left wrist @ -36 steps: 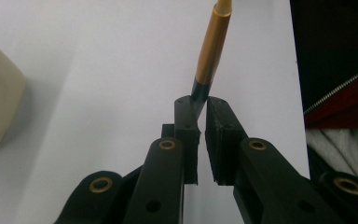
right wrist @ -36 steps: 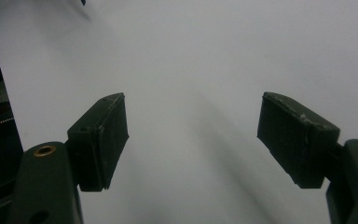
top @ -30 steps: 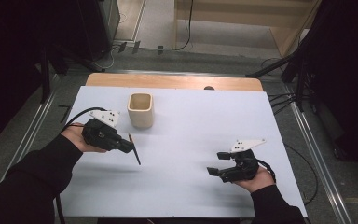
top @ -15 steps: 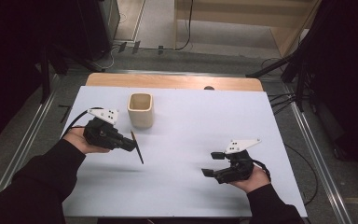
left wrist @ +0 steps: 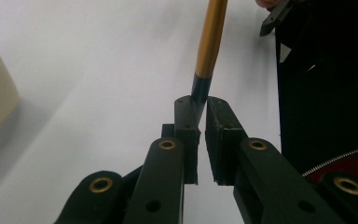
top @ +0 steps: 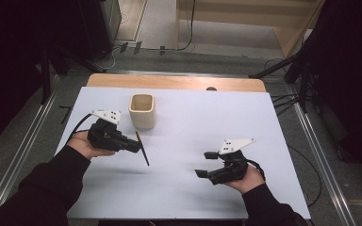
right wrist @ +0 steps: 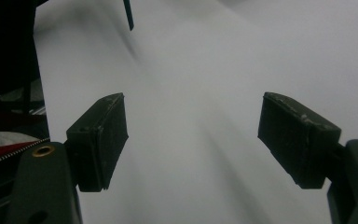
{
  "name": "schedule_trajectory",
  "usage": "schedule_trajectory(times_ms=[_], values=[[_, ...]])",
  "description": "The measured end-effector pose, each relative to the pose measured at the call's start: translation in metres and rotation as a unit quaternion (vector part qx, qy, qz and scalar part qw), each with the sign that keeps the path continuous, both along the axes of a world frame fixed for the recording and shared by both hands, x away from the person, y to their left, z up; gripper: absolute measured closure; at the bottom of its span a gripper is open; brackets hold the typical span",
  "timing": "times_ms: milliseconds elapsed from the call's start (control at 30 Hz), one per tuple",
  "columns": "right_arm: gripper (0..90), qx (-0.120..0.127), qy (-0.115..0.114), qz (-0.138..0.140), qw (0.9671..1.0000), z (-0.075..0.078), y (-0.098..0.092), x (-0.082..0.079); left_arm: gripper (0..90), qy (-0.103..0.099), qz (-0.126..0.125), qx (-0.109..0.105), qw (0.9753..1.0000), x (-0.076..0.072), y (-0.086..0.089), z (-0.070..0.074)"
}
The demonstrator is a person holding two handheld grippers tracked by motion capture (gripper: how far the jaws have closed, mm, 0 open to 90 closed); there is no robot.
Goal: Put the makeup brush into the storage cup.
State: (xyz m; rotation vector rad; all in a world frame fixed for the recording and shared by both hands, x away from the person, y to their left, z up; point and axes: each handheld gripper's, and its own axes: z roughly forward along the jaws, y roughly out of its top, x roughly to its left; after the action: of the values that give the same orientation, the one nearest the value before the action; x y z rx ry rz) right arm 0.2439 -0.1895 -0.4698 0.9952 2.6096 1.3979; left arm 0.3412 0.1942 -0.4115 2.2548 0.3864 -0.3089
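A thin pen (top: 143, 151) with a gold barrel (left wrist: 213, 37) and a dark end hangs tilted above the white table (top: 198, 117). My left gripper (top: 137, 147) is shut on that dark end, its tips (left wrist: 201, 112) pinching it in the left gripper view. A beige cup (top: 142, 110) stands upright just beyond the left gripper, apart from it. At the front right, my right gripper (top: 206, 164) is low over the table and open. Its wide jaws (right wrist: 191, 135) hold nothing, and the pen's dark tip (right wrist: 128, 14) shows far off.
A wooden table edge (top: 174, 82) runs along the back of the white sheet. Metal rails (top: 316, 155) flank the table on both sides. Cables lie on the floor at the right. The person's dark sleeves (top: 37, 188) come in from the bottom.
The left gripper with the pen has shifted slightly right, toward the cup. The right gripper has drifted a little to the left, still open.
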Motion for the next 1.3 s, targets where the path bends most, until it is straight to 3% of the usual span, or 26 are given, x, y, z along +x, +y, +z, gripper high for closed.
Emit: schedule_trajectory(times_ms=[300,567,967,1300], values=[[25.7,0.012,-0.001,0.021,0.9997,0.001,0.025,0.006,84.3,0.017,0.009,-0.016,0.9997,-0.003,-0.006,-0.005],[29.0,0.023,-0.003,0.033,0.9992,0.003,0.046,0.012,84.3,0.03,0.007,-0.017,0.9994,-0.007,-0.018,-0.01],[34.1,0.034,0.001,0.044,0.9984,0.003,0.07,0.018,84.3,0.043,0.013,-0.028,0.9986,-0.009,-0.029,-0.012],[36.3,0.037,0.004,0.051,0.998,0.003,0.081,0.02,84.3,0.052,0.025,-0.051,0.997,-0.015,-0.035,-0.014]])
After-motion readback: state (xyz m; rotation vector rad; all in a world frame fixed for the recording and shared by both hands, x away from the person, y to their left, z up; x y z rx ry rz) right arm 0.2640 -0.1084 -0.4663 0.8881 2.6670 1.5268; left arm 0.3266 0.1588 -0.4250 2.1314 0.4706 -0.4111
